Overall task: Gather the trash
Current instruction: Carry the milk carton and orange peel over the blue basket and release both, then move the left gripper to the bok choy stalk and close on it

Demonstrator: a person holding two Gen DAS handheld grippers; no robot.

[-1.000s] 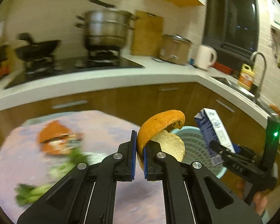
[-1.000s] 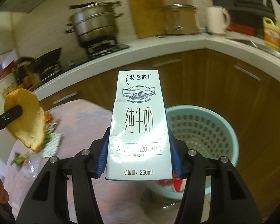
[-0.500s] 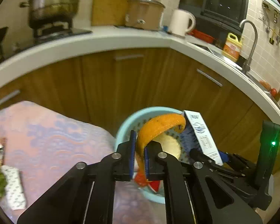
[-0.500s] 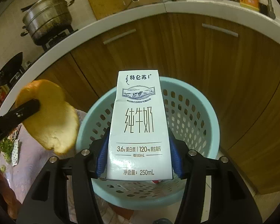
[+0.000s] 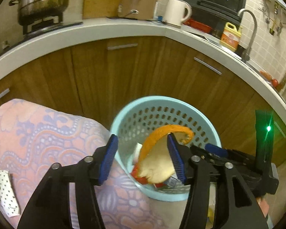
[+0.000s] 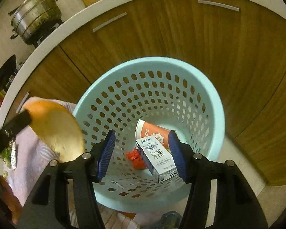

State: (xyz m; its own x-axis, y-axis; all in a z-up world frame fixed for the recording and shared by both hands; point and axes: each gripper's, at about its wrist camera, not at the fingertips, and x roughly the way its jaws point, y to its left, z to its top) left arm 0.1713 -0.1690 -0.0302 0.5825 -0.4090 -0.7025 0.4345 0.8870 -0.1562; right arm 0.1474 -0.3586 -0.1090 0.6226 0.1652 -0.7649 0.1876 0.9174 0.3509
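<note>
The left gripper [image 5: 143, 156] stood with its blue-padded jaws spread wide over the pale blue perforated plastic basket [image 5: 162, 103], the curled orange peel with its pale pith [image 5: 156, 164] lying against the right pad. The right gripper [image 6: 142, 154] was likewise spread and empty above the basket [image 6: 217, 103]. Inside lay the white rectangular milk carton [image 6: 158, 157], tilted against an orange paper cup [image 6: 152, 131].

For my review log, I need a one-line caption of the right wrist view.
Open right gripper above the blue basket, milk carton and paper cup lying inside.
</note>
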